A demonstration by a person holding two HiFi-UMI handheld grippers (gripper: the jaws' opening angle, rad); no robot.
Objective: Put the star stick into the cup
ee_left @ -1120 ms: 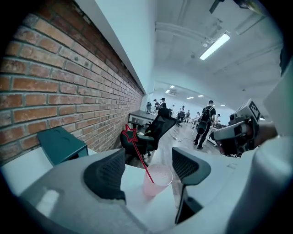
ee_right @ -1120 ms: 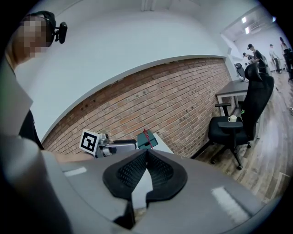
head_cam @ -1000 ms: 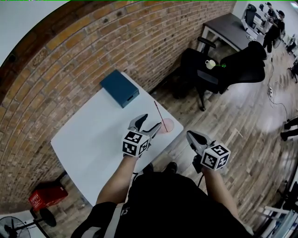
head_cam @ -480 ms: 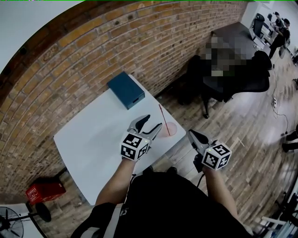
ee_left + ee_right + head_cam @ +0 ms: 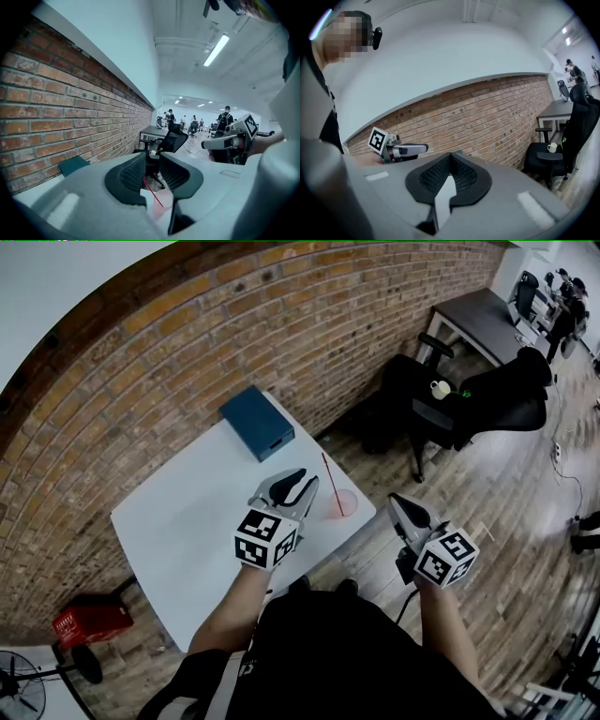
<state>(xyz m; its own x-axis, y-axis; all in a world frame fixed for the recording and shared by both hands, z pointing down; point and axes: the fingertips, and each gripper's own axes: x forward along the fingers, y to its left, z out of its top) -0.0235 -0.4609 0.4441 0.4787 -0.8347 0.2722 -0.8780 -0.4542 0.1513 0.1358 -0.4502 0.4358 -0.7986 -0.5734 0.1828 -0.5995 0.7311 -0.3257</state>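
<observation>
A thin red star stick [image 5: 330, 480] stands tilted in the translucent pink cup [image 5: 342, 504] near the right edge of the white table [image 5: 187, 521]. My left gripper [image 5: 302, 482] hovers just left of the cup, apart from the stick. Its jaws are closing to a narrow gap with nothing between them. In the left gripper view the stick [image 5: 152, 192] and cup [image 5: 160, 210] show beyond the left gripper [image 5: 152, 161]. My right gripper [image 5: 398, 502] hangs shut and empty over the floor, right of the table; its pads meet in the right gripper view [image 5: 450, 157].
A dark blue box [image 5: 258, 423] lies at the table's far edge against the brick wall [image 5: 187, 343]. A black office chair [image 5: 497, 395] and a small side table with a white mug [image 5: 441, 388] stand on the wooden floor to the right. A red crate [image 5: 86, 626] sits lower left.
The left gripper's jaws have narrowed from wide apart to a slim gap, and it has drawn slightly left of the cup. The stick stays in the cup. The right gripper drifted slightly right.
</observation>
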